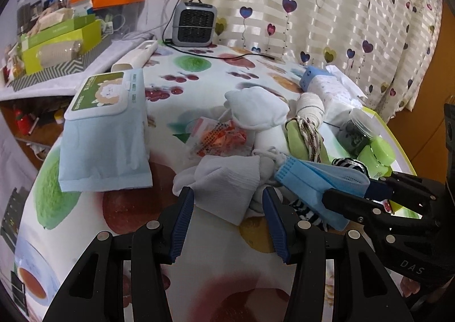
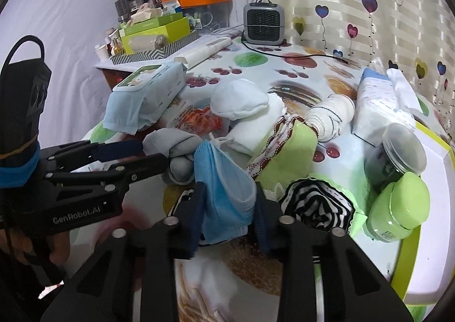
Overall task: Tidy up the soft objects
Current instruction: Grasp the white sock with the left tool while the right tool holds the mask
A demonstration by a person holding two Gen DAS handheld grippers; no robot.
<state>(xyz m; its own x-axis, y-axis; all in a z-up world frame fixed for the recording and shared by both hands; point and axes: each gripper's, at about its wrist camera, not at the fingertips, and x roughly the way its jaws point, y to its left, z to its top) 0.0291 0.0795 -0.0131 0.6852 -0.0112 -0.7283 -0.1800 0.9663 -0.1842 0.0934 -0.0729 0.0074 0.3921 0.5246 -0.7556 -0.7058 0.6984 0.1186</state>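
Between the pads of my right claw point(image 2: 227, 205) hangs the blue face mask point(image 2: 224, 180), pinched by its folded body and drooping over the fruit-print tablecloth point(image 2: 256, 262); from the left wrist camera I see the same mask point(image 1: 310, 180) sticking out past that claw's tips, so I judge the grip real and not a mere straddle. My left claw point(image 1: 229, 219) stands spread, holding nothing, its tips just short of the white sock point(image 1: 224, 188) that lies crumpled in front of it. Just past the mask sit a striped black-and-white roll point(image 2: 318, 202) and a green-lidded jar point(image 2: 398, 208) to the right. Farther on come a green cloth with a patterned border point(image 2: 287, 148), a pale rounded sock bundle point(image 2: 239, 100), a rolled white cloth with thin stripes point(image 2: 332, 117), and a blue wipes pack point(image 2: 148, 94) off to the left. At the back a grey heater point(image 2: 264, 23) stands against the heart-print curtain point(image 2: 369, 9). I take the step in hand to be lifting the mask out of the pile. Next I would raise it clear so its ear loops do not snag the socks, then carry it to wherever the soft things are being gathered; I cannot tell which spot that is.
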